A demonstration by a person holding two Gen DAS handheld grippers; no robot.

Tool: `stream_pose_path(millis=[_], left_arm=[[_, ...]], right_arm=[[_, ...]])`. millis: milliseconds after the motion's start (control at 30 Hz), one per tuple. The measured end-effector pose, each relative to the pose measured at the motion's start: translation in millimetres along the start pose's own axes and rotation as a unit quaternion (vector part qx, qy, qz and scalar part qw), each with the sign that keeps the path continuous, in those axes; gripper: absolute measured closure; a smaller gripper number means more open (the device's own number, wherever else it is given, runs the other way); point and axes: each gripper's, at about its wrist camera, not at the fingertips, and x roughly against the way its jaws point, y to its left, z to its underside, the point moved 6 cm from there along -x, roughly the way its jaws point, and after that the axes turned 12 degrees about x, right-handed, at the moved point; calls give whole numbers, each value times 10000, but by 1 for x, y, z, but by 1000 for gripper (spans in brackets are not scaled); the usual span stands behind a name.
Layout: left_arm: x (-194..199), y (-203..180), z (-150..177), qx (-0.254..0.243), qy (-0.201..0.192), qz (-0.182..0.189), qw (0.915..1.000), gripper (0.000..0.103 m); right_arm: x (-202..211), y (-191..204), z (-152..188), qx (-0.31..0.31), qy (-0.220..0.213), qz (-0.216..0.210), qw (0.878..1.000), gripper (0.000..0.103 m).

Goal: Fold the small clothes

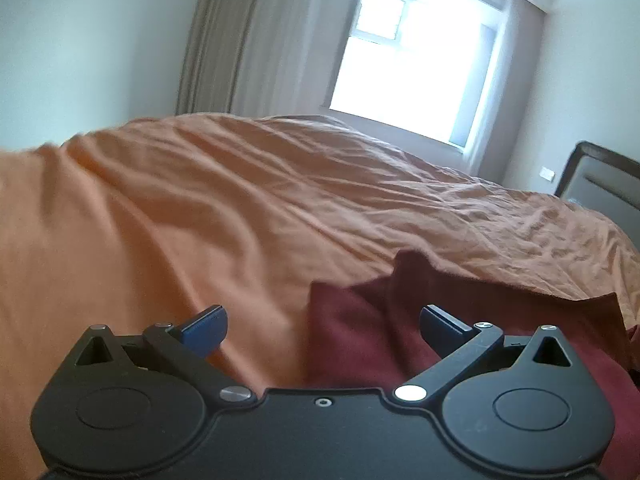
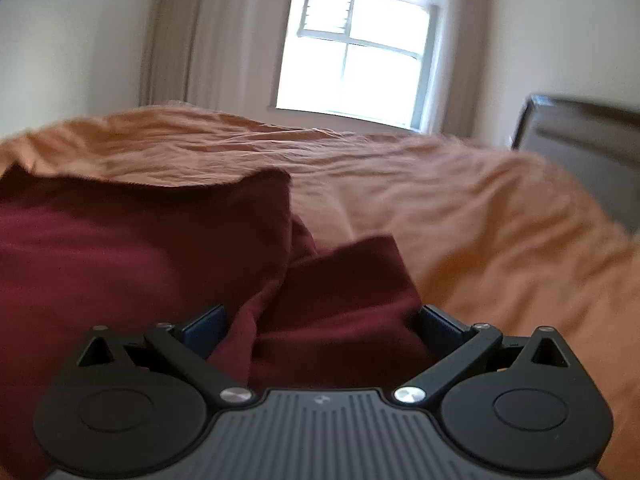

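I held my left claw (image 1: 324, 328) spread and empty at the lower middle over the maroon garment (image 1: 360, 332) on the orange bedspread (image 1: 200, 200), while my right claw (image 2: 322, 328) gaped around a bunched fold, readying a grab.

Bed (image 1: 240, 200) under wrinkled orange sheet (image 2: 480, 240); crumpled maroon garment (image 2: 140, 248) lying directly on sheet.

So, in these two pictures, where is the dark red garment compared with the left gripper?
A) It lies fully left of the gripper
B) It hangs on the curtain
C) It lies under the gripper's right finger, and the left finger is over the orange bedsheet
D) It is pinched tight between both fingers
C: the left wrist view shows the open left gripper with the dark red garment behind its right finger only and orange bedsheet behind the other.
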Motion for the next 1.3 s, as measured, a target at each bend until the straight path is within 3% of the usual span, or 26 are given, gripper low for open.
stream_pose_path(millis=[133, 300, 400, 500, 633, 767, 967, 1133, 1300], left_arm=[[10, 16, 12, 192, -17, -128, 9997, 1], [20, 26, 20, 212, -19, -141, 9997, 1], [29, 31, 19, 419, 37, 121, 9990, 1], [40, 35, 17, 676, 235, 688, 9951, 1], [50, 33, 20, 430, 500, 1135, 9914, 2], [50, 30, 28, 210, 729, 1196, 9899, 15], [49, 15, 30, 138, 949, 1578, 9828, 30], [55, 1, 27, -10, 1043, 1478, 9835, 38], [66, -2, 22, -181, 1010, 1446, 9842, 64]], right_arm=[[-5, -9, 11, -480, -174, -225, 9984, 0], [-5, -8, 15, -411, -382, -115, 9984, 0], [-6, -9, 16, -415, -437, -90, 9981, 0], [-5, -8, 17, -413, -456, -75, 9981, 0], [-4, -7, 18, -402, -493, -50, 9980, 0], [-2, -6, 19, -382, -514, -13, 9979, 0], [-1, -4, 20, -367, -523, 24, 9980, 0], [0, -4, 20, -369, -532, 24, 9979, 0], [0, -3, 20, -371, -560, 34, 9977, 0]])
